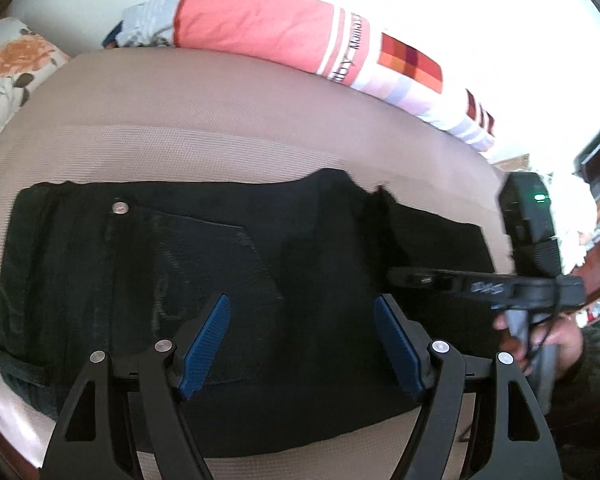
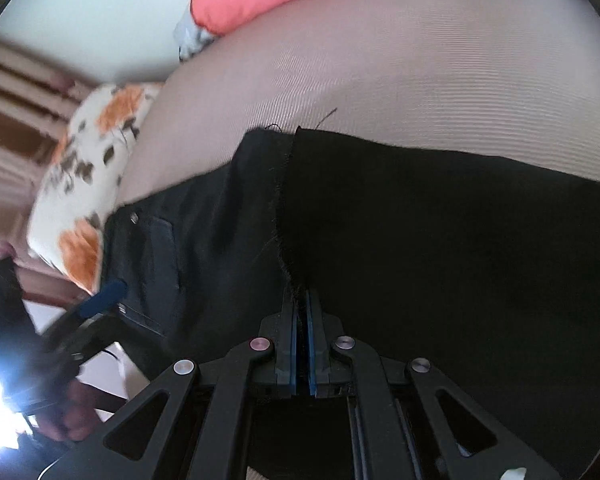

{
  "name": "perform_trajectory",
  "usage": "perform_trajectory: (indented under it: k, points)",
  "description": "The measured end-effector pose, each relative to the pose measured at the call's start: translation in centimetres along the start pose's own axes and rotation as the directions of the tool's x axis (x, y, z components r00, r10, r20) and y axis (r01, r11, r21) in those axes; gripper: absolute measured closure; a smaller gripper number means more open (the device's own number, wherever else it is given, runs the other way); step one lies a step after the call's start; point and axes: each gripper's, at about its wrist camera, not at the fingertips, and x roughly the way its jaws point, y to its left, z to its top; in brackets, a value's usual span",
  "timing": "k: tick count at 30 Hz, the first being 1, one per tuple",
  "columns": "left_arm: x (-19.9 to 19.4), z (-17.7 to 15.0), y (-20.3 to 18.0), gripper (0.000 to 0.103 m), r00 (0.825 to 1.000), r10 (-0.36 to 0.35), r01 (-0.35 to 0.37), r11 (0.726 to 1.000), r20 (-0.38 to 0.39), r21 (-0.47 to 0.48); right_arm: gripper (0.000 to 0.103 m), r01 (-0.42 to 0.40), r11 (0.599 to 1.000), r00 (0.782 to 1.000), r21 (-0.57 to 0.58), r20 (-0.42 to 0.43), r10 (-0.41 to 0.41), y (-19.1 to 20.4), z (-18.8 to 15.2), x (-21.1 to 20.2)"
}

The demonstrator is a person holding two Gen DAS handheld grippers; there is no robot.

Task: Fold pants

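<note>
Nearest you, your left gripper [image 1: 302,344] hangs over the black pants [image 1: 227,280] with its two blue pads [image 1: 207,344] spread wide and nothing between them. Your right gripper [image 2: 302,312] has its two blue pads nearly together, pinching the frayed hem edge [image 2: 285,216] of the pants, which runs straight down into the narrow gap between them.

There is one pair of pants, lying flat on the beige ribbed bedcover [image 1: 239,120]. In the left wrist view the waist end lies to the left, with one metal rivet [image 1: 120,207] above one pocket seam. The cloth your right gripper holds lies doubled over the rest, its raw hem crossing the garment.

At the right edge of that view you can see your right hand [image 1: 540,340] around the other gripper's handle, with one green light on its body.

Beyond the pants, two pillows sit at the far side of the bed: one floral pillow [image 1: 7,80] with orange blooms, and one coral pillow [image 1: 259,28] with white stripes. A checked patchwork cloth [image 1: 412,64] lies beside the coral one.
</note>
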Motion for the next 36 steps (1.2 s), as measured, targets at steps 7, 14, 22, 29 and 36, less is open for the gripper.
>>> perform_trajectory:
  k: [7,14,22,29,36]
  points:
    - [1.0,-0.1,-1.4,0.028,0.992,-0.114,0.114,0.993,-0.056,-0.003,0.071,-0.073,0.996,0.996,0.044,0.055,0.071,0.0,-0.5,-2.4]
    - [4.0,0.4,-2.0,0.037,0.947,-0.273,0.257,0.960,-0.168,-0.109,0.066,-0.049,0.989,0.984,0.141,0.174,0.024,-3.3,-3.2,-8.3]
    - [8.3,0.5,-1.7,0.046,0.904,-0.322,0.266,0.939,-0.281,-0.220,0.063,-0.093,0.958,0.962,0.270,0.273,0.016,-7.4,-6.4,-11.5]
    - [10.1,-0.2,-3.1,0.066,0.846,-0.408,0.321,0.904,-0.344,-0.283,0.062,-0.152,0.933,0.957,0.326,0.284,0.057,-8.8,-7.4,-10.2]
    - [10.6,-0.9,-4.4,0.073,0.846,-0.401,0.316,0.908,-0.352,-0.274,0.062,-0.154,0.939,0.959,0.308,0.275,0.067,-8.5,-7.3,-9.5]
